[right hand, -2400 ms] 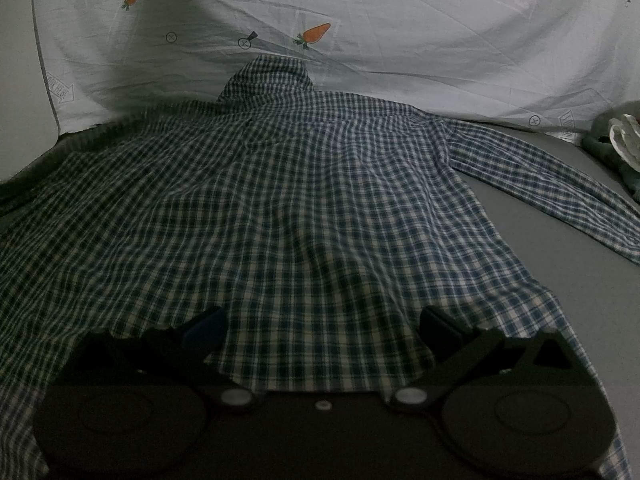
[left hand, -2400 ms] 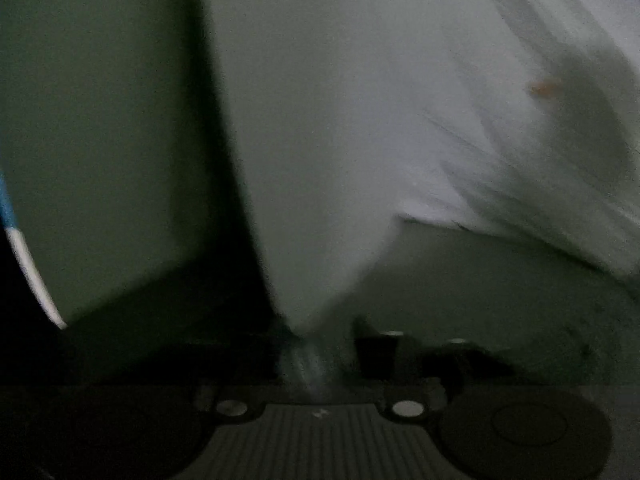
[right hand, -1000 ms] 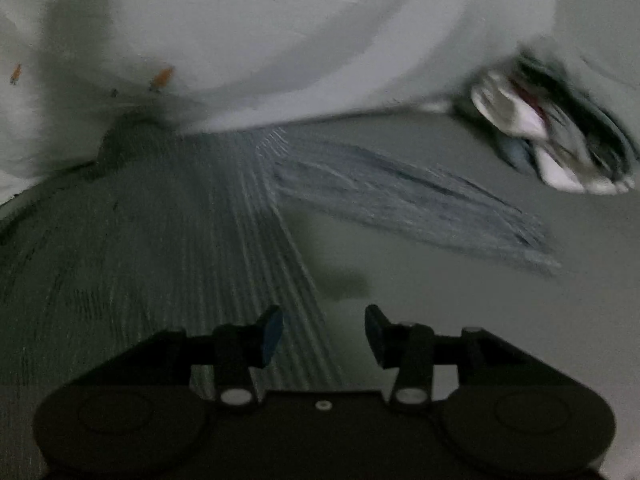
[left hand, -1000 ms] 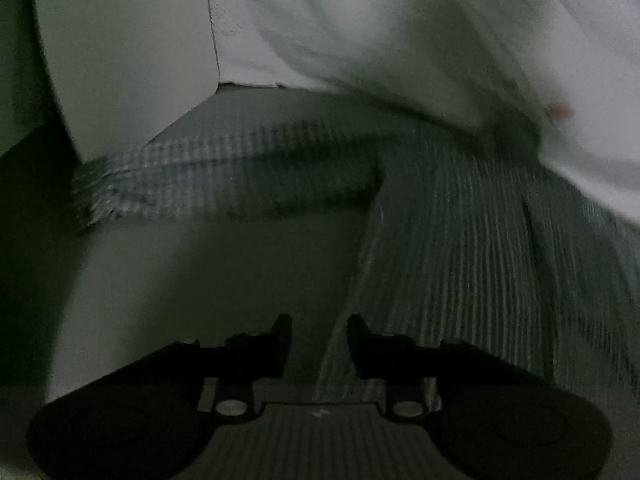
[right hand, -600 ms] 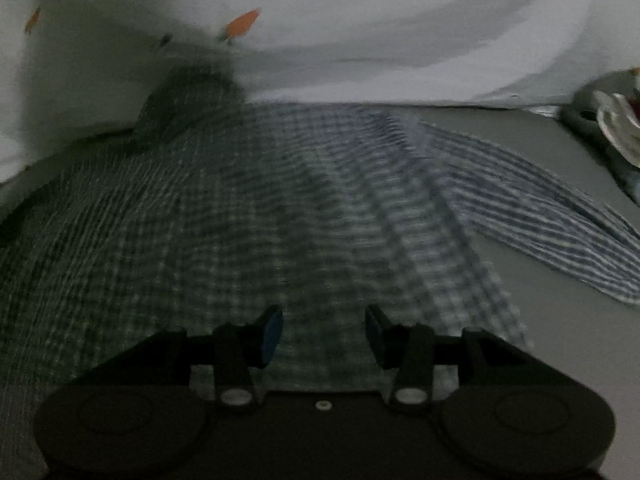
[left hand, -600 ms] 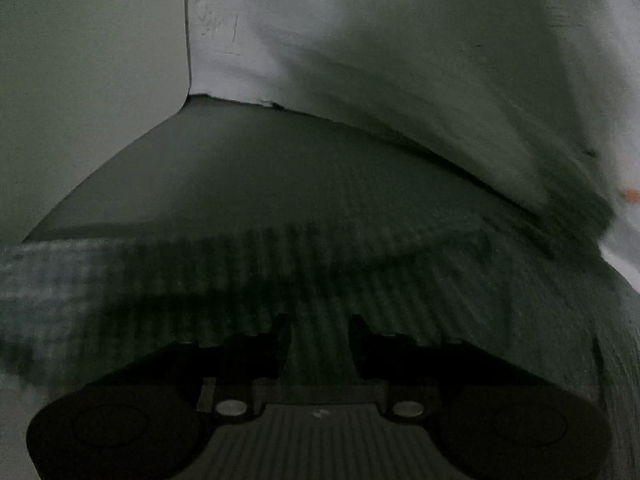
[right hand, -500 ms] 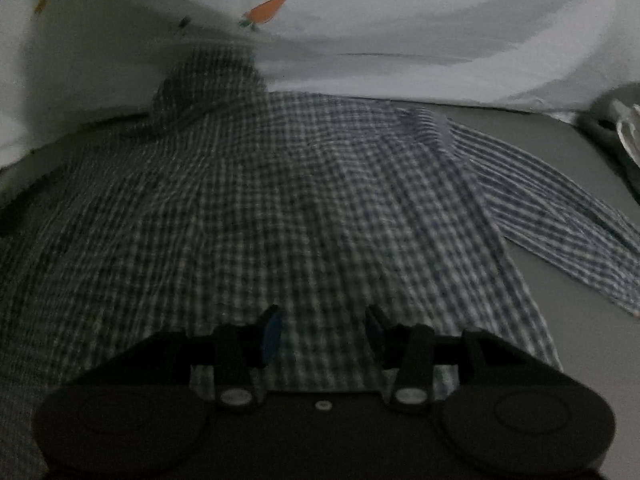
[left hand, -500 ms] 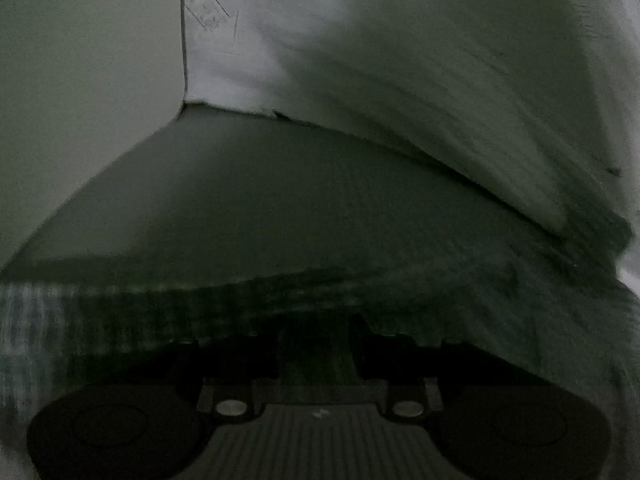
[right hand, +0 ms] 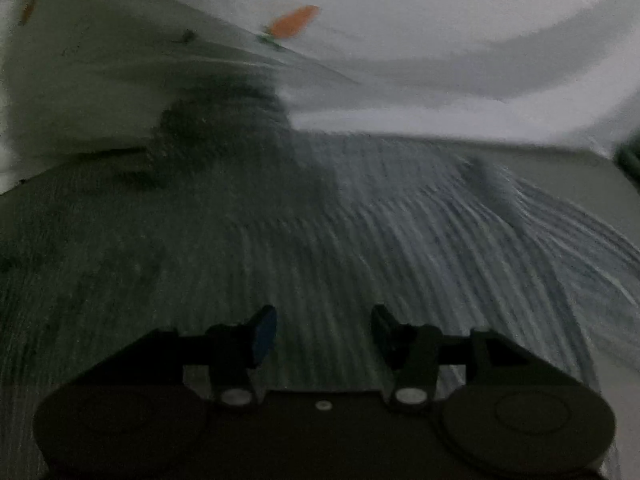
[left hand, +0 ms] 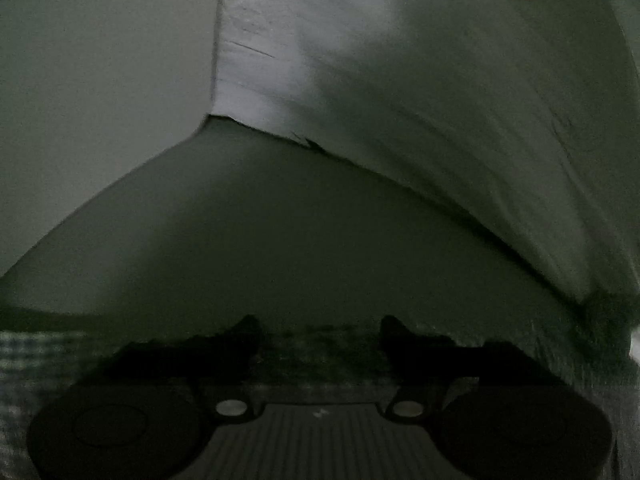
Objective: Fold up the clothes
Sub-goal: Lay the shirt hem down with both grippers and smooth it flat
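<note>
The checked shirt [right hand: 280, 240] lies spread flat on the grey surface, its collar [right hand: 220, 124] at the far end and one sleeve [right hand: 560, 236] trailing off to the right. My right gripper [right hand: 324, 326] hovers over the shirt's body; its jaws are opening and nothing is between them. In the left wrist view a strip of the shirt [left hand: 36, 350] runs along the bottom. My left gripper [left hand: 320, 330] is over that strip's far edge, its jaws opening wide, with cloth lying loose between the fingers and not pinched.
A white sheet with carrot prints [right hand: 400, 20] rises behind the shirt, seen also as the sheet [left hand: 440, 100] on the left wrist's right side. Bare grey surface [left hand: 300, 240] stretches ahead of the left gripper, with a pale wall [left hand: 100, 80] to the left.
The left jaws have spread much wider, and the shirt strip has slid down to the fingertips. The right jaws have widened a little and that gripper has moved in over the shirt, blurring the view.
</note>
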Demonstrator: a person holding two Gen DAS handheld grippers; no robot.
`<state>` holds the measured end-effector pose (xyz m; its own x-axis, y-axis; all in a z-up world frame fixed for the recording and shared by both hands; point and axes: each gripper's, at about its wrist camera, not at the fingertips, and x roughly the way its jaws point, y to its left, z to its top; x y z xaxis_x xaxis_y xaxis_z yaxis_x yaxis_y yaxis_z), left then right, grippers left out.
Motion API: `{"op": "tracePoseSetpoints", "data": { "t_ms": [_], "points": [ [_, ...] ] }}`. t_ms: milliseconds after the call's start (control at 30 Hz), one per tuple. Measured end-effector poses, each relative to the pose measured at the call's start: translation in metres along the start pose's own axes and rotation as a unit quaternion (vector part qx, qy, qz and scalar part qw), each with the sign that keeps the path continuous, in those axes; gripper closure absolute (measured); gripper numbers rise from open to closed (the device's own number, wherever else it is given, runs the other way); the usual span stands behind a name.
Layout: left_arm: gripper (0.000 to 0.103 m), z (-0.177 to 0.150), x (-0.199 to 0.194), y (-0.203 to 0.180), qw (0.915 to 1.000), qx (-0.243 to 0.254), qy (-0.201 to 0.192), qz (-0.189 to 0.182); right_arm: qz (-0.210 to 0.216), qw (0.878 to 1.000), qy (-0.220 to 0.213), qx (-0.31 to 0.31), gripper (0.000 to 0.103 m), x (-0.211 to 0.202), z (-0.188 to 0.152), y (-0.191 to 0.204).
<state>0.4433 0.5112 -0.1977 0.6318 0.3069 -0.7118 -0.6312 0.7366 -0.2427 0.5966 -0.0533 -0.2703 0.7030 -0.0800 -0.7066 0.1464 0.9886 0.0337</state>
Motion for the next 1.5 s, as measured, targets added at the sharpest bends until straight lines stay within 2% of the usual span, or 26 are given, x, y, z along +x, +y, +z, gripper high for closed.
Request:
{"op": "tracePoseSetpoints", "data": {
  "t_ms": [67,133,200,367,433,567,733,867,967,1033,1100,1233,1333,1400,1500],
  "points": [
    [0.034,-0.002,0.005,-0.011,0.9994,0.008,0.018,0.027,0.022,1.0,-0.01,-0.019,0.048,0.019,0.012,0.015],
    [0.029,-0.002,0.008,-0.02,0.998,0.01,0.03,0.054,0.045,0.998,-0.017,-0.042,0.048,0.042,0.024,0.031],
    [0.027,0.002,0.014,-0.026,0.9962,0.02,0.048,0.07,0.056,0.996,-0.026,-0.072,0.049,0.065,0.036,0.048],
    [0.022,0.008,0.024,-0.035,0.988,0.039,0.079,0.127,0.052,0.996,-0.042,-0.065,0.044,0.111,0.072,0.061],
    [0.016,0.01,0.027,-0.033,0.9868,0.027,0.085,0.135,0.047,0.996,-0.044,-0.06,0.043,0.127,0.087,0.065],
    [0.015,0.014,0.03,-0.03,0.9854,0.013,0.089,0.144,0.036,0.997,-0.047,-0.05,0.034,0.15,0.108,0.067],
    [0.011,0.016,0.031,-0.026,0.9859,0.018,0.086,0.143,0.015,0.998,-0.041,-0.049,0.038,0.154,0.122,0.071],
    [0.011,0.019,0.033,-0.024,0.986,0.02,0.088,0.14,0.027,0.995,-0.06,-0.079,0.04,0.111,0.099,0.087],
    [0.011,0.018,0.033,-0.023,0.9863,0.019,0.086,0.14,0.053,0.991,-0.047,-0.111,0.04,0.081,0.065,0.102],
    [0.011,0.017,0.034,-0.021,0.9864,0.02,0.086,0.138,0.064,0.989,-0.022,-0.128,0.04,0.064,0.035,0.112],
    [0.011,0.016,0.033,-0.02,0.9865,0.019,0.089,0.136,0.07,0.989,-0.023,-0.124,0.038,0.049,0.013,0.115],
    [0.011,0.01,0.022,-0.008,0.9876,-0.003,0.095,0.125,0.062,0.991,-0.004,-0.119,0.034,0.024,-0.005,0.109],
    [0.011,0.004,0.009,0.002,0.9869,-0.029,0.106,0.118,0.049,0.993,0.007,-0.108,0.026,0.014,-0.008,0.102],
    [0.011,-0.003,-0.004,0.01,0.9857,-0.05,0.114,0.113,0.038,0.994,0.012,-0.104,0.013,0.015,-0.005,0.096],
    [0.011,-0.014,-0.036,0.026,0.9866,-0.08,0.098,0.103,0.01,0.994,0.019,-0.106,0.005,0.011,-0.009,0.09]
  ]
}}
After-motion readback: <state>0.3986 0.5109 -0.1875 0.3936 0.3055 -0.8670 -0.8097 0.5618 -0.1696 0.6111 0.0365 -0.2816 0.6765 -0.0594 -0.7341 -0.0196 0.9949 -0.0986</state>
